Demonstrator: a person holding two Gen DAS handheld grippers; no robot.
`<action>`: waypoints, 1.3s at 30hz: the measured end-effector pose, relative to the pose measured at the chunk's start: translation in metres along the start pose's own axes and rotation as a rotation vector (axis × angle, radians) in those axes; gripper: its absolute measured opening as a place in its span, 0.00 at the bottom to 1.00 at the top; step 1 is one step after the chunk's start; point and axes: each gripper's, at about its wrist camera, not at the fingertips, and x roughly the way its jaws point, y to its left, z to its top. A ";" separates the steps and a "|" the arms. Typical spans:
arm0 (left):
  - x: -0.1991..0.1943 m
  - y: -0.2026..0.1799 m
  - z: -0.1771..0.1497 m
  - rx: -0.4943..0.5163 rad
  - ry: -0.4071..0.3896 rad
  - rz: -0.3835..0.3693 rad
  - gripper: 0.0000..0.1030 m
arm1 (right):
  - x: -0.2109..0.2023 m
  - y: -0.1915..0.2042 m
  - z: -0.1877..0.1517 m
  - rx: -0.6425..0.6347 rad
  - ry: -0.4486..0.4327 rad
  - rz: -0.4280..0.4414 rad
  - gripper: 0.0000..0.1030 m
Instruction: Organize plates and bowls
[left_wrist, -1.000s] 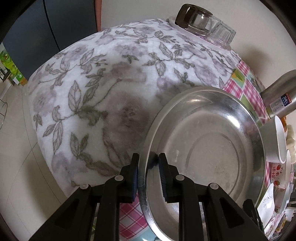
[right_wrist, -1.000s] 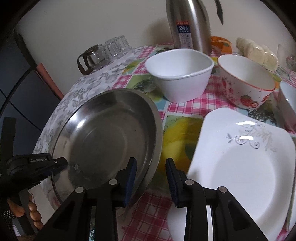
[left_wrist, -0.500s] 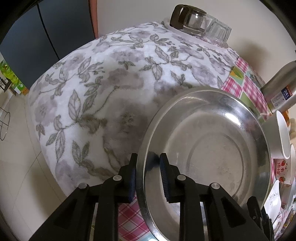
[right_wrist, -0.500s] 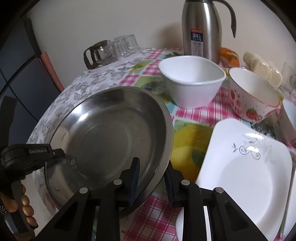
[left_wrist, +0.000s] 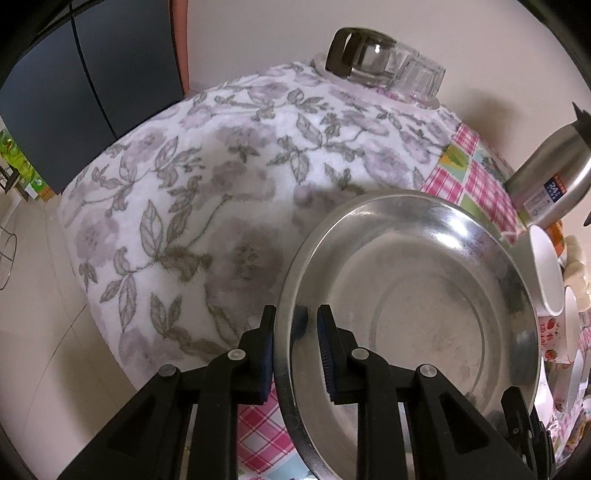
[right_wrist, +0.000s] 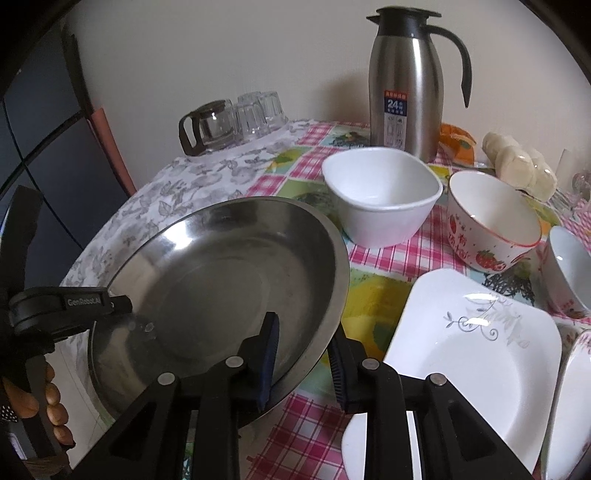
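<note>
Both grippers are clamping the rim of one stainless steel plate (right_wrist: 221, 280), which is sitting tilted, lifted off the checked tablecloth (right_wrist: 373, 288). The left gripper (left_wrist: 295, 332) is pinching the plate's rim with its jaws nearly closed, one pad outside the rim and one inside the dish. The right gripper (right_wrist: 306, 350) is gripping the opposite side of the rim; its jaws have just been closing, and the rim is sitting between the blue pads, which are pressing on it. In the right wrist view the left gripper (right_wrist: 118, 302) is showing at the plate's far edge, with a person's fingers (right_wrist: 51, 398) curled round its handle.

Beyond the plate a white square bowl (right_wrist: 382, 195) is standing just beside its rim. To the right of the plate a strawberry-patterned bowl (right_wrist: 491, 229) is resting near the white bowl, and a white square plate (right_wrist: 461, 354) with a grey scroll motif is lying close by. Behind the bowls a steel thermos jug (right_wrist: 406, 85) is standing upright. Past the plate's far side a floral towel (left_wrist: 203, 192) is covering the table, with a glass pot (left_wrist: 362, 55) and upturned glasses (left_wrist: 417, 77) at its back edge.
</note>
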 end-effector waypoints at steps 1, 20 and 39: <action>-0.004 0.000 0.001 0.000 -0.012 -0.005 0.22 | -0.003 0.000 0.002 0.003 -0.009 0.003 0.27; -0.099 -0.016 -0.003 0.035 -0.248 -0.124 0.22 | -0.092 0.000 0.023 -0.028 -0.227 0.006 0.27; -0.076 -0.091 -0.036 0.209 -0.148 -0.155 0.22 | -0.097 -0.052 -0.004 -0.030 -0.157 -0.098 0.27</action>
